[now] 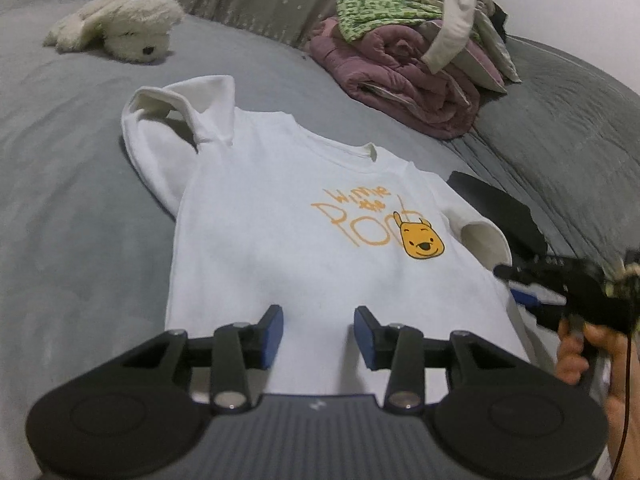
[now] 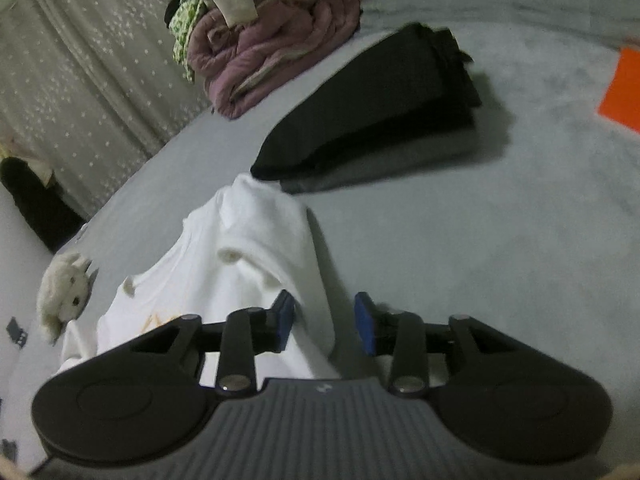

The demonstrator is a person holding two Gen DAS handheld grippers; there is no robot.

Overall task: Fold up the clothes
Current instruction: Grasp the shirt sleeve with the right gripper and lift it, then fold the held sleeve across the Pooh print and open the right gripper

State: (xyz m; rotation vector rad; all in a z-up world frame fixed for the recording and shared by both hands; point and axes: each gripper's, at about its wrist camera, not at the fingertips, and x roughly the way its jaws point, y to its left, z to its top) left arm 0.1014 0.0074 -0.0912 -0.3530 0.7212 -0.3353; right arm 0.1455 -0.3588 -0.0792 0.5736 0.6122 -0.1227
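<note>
The white T-shirt (image 1: 296,216) lies spread face-up on the bed (image 1: 72,208), one sleeve flipped, beside a folded black garment (image 2: 380,100) and an unfolded pile (image 1: 416,52); both the left hand-held gripper (image 1: 319,332) and the right hand-held gripper (image 2: 325,322) gape wide, holding nothing.

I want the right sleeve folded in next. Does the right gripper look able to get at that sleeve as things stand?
Probably yes. The right gripper is open at the white T-shirt's side edge, with the sleeve just ahead and nothing between them; the folded black garment lies beyond it.

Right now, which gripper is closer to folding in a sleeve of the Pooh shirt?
Probably the right gripper: its open fingers sit at the white T-shirt's near sleeve. The left gripper hovers open over the hem.
</note>
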